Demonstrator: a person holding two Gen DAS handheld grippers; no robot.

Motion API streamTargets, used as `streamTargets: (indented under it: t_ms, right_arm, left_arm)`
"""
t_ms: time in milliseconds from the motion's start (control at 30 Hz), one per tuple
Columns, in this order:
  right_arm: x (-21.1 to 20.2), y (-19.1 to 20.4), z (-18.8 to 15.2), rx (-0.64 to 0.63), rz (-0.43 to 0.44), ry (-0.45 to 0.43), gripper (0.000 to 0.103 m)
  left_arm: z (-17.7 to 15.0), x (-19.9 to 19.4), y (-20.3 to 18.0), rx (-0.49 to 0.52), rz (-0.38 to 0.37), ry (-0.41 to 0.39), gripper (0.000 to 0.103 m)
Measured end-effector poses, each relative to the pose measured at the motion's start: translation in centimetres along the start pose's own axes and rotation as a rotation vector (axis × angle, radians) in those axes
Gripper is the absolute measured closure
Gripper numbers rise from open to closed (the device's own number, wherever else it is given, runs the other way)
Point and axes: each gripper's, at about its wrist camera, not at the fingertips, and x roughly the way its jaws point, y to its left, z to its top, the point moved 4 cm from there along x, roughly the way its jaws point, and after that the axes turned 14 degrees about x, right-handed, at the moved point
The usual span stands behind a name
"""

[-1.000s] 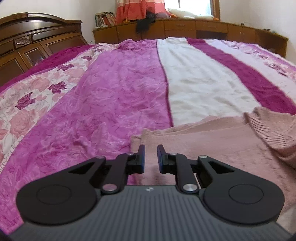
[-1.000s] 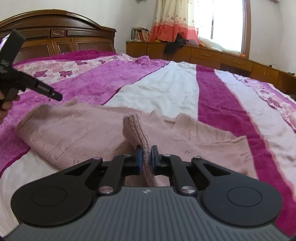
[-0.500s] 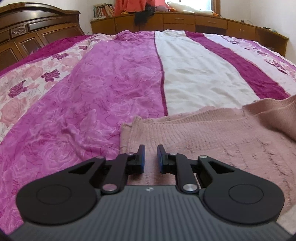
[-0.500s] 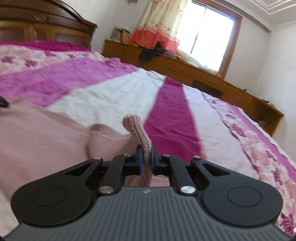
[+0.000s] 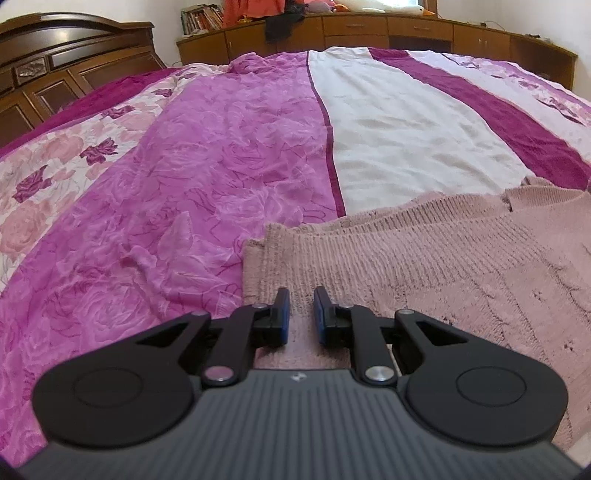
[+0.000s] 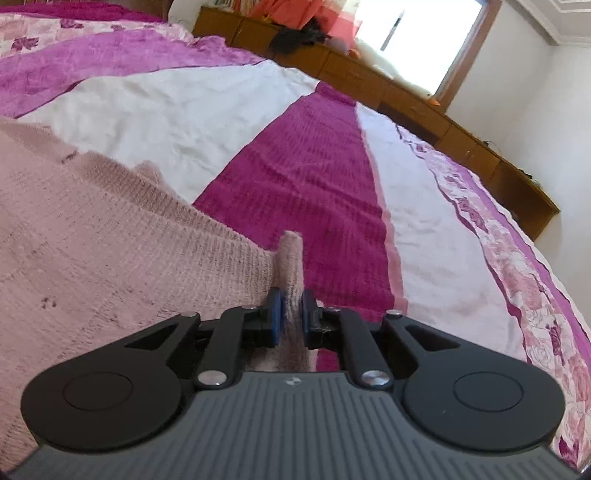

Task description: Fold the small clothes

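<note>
A pink knitted sweater (image 5: 424, 266) lies spread on the bed, its ribbed edge facing away from me. In the left wrist view my left gripper (image 5: 301, 314) hovers low over the sweater's near left corner. It is open by a narrow gap, with nothing between the blue pads. In the right wrist view the sweater (image 6: 110, 236) fills the left side. My right gripper (image 6: 291, 310) is shut on a pinched fold of its right edge, and the fold stands up between the fingers.
The bed wears a bedspread (image 5: 184, 166) striped in magenta, white and rose print. A dark wooden headboard (image 5: 55, 66) stands at the left. A low wooden cabinet (image 5: 406, 29) with books and clothes runs along the far wall below a window (image 6: 424, 40).
My right gripper has swung right and down with the pinched fold, drawing the sweater flatter. My left gripper has come lower and closer over the sweater's left corner.
</note>
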Motion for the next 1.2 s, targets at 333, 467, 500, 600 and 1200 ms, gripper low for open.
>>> streamTargets:
  t_ms: [333,467,500,600,1200]
  right_arm:
    - [-5.1,-3.4,2.2,0.269,0.087,0.011,0.092]
    - [-8.4,-3.3,1.1,0.353,0.189,0.021,0.092]
    - [-9.0,-3.1,0.6,0.373,0.217,0.028,0.092]
    - [-9.9,-2.3,-1.5,0.422,0.279,0.068,0.092]
    - [-14.2,-1.9,-4.9,0.656,0.241,-0.007,0.047]
  left_arm:
    - [0.2,-0.5,1.3,-0.061,-0.035,-0.017,0.086]
    - [0.1,0.2,1.5,-0.067,-0.047,-0.003,0.086]
    - [0.0,0.5,1.5,-0.07,-0.051,0.0,0.086]
    - [-0.2,1.2,1.5,-0.082,-0.062,0.014,0.086]
    - [-1.1,-5.7,1.1,-0.092,-0.027,0.054,0.086]
